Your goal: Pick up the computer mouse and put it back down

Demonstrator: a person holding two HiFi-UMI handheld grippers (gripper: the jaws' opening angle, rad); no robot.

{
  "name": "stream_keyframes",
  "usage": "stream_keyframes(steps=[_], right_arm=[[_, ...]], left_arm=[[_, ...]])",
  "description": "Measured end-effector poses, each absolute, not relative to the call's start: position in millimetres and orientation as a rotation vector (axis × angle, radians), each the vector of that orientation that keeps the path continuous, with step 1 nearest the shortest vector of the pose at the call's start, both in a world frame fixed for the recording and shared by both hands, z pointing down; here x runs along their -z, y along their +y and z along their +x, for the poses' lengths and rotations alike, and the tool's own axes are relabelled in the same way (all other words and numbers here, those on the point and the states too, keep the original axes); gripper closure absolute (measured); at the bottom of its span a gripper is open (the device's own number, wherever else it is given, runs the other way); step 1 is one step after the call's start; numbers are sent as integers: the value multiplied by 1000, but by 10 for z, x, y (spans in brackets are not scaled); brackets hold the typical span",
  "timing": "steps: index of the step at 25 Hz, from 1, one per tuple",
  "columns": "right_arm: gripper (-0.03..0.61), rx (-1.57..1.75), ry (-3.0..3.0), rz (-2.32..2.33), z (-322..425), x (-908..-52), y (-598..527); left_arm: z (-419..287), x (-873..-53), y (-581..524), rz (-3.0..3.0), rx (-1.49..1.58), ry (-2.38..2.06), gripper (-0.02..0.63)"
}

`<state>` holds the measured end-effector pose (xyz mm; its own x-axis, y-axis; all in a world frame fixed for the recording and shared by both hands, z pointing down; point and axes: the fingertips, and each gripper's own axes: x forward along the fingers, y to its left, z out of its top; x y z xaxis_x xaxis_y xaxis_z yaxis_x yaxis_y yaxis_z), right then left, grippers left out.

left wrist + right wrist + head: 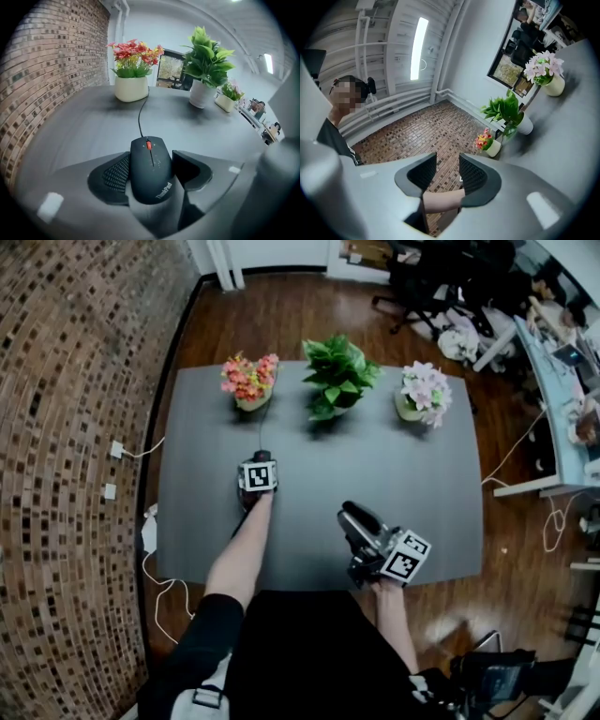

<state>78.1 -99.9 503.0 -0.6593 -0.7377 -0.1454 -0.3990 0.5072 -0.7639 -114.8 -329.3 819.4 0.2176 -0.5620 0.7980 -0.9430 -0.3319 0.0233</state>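
— Any print you can read?
— One word: "ThinkPad", in pale slanted letters on the rear of the black computer mouse [151, 171], in the left gripper view.
— Anything else on it?
— Faint pale specks behind the red wheel [149, 145], possibly symbols. They are too small to read.

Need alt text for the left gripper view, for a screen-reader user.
A black wired computer mouse with a red scroll wheel sits on a grey table, clamped between the jaws of the left gripper. Its cable runs back towards a cream pot of red and pink flowers; a leafy green plant stands further right, a brick wall at left.
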Motion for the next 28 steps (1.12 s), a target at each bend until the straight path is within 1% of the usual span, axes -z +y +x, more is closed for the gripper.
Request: stream_keyframes(steps=[2,5,8,12,14,16,18,20,23,24,25,26,28], right_arm=[[434,992,2310,-937,720,-4998,-998],[434,995,2341,-934,599,-4951,-1000],[434,994,2371,-927,427,-4890,-1020],[434,982,2402,-864,197,-4908,-1118],[435,979,2416,-821,118,-4937,-1179],[434,981,2433,-802,57,-4905,-1195],[434,995,2448,-798,-16,-4823,-1158],[434,1012,2451,-800,-59,-4793,-1131],[436,1014,2432,-820,-50,-4787,-1130],[436,1011,2430,-822,-57,-4772,-1129],[440,1009,2431,-820,-70,-4748,-1120],[443,1008,2434,-817,-81,-4722,-1099],[458,1008,2435,-818,-75,-4692,-1022]], left_arm=[[-1161,-8194,-3249,2003,-942,-1357,328],[-1095,-8199,-3173,2034,-882,-1273,304],[-1048,-8114,-3185,2093,-847,-1244,295],[-1351,-8241,-3124,2009,-916,-1270,273],[-1430,-8224,-3075,1978,-867,-1273,268],[-1381,-7944,-3085,2043,-743,-1285,267],[-1299,-7486,-2973,2135,-578,-1278,265],[-1168,-7046,-2760,2203,-368,-1206,266],[-1085,-6656,-2465,2237,-120,-1049,267],[-1074,-6485,-2340,2255,-43,-979,286],[-1071,-6314,-2199,2276,36,-903,321],[-1080,-6155,-2046,2293,109,-833,336],[-1105,-5886,-1717,2307,221,-727,339]])
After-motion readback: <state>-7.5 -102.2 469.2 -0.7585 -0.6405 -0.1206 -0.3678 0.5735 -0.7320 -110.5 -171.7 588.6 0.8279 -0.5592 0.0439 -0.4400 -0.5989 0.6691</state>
